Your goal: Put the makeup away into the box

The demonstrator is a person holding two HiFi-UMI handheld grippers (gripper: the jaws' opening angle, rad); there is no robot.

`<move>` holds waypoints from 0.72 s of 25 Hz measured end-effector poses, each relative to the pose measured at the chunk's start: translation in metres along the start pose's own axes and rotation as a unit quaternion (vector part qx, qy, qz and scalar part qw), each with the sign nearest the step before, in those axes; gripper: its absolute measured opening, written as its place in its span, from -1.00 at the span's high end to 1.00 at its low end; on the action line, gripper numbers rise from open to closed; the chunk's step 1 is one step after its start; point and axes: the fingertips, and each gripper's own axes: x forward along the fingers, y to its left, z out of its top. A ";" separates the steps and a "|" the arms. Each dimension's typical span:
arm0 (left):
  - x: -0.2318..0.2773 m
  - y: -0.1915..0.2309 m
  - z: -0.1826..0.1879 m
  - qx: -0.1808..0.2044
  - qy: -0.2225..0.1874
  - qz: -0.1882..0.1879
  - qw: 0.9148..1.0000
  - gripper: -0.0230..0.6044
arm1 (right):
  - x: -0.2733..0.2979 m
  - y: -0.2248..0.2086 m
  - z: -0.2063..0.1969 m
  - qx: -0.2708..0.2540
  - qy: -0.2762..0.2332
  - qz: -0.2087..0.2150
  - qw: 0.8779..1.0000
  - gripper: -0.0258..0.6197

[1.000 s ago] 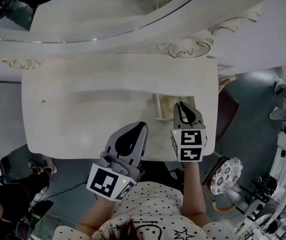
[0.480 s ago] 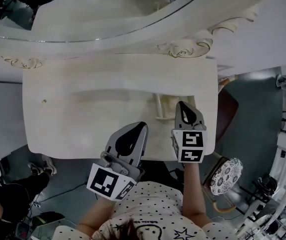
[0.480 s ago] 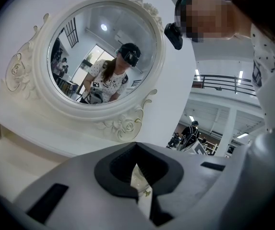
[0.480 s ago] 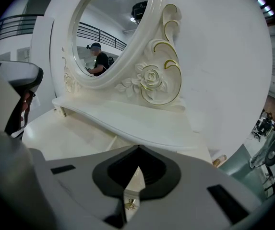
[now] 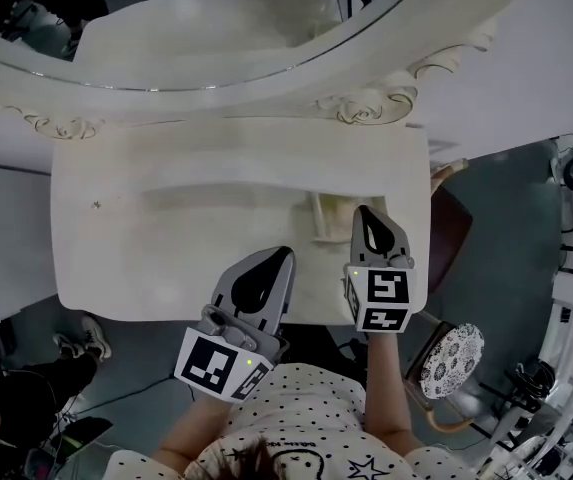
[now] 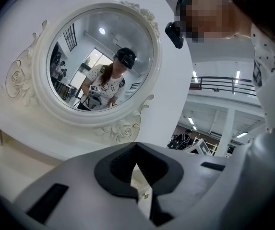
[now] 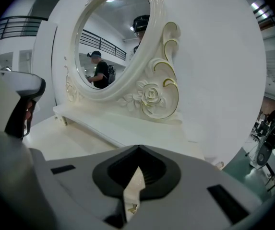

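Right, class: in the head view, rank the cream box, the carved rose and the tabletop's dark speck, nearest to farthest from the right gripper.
1. cream box, just left of the right gripper.
2. carved rose, beyond it, at the back.
3. dark speck, far off to the left.

Looks along the right gripper (image 7: pixel 137 150), closed tip to tip and empty, over a white dressing table (image 7: pixel 75 133) toward an oval mirror (image 7: pixel 111 37) with a carved rose (image 7: pixel 149 96), left gripper (image 7: pixel 17 85) at far left.
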 end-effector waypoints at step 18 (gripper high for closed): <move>-0.035 -0.009 0.018 0.017 -0.023 -0.009 1.000 0.94 | -0.052 0.028 0.036 0.025 -0.093 0.001 0.995 0.90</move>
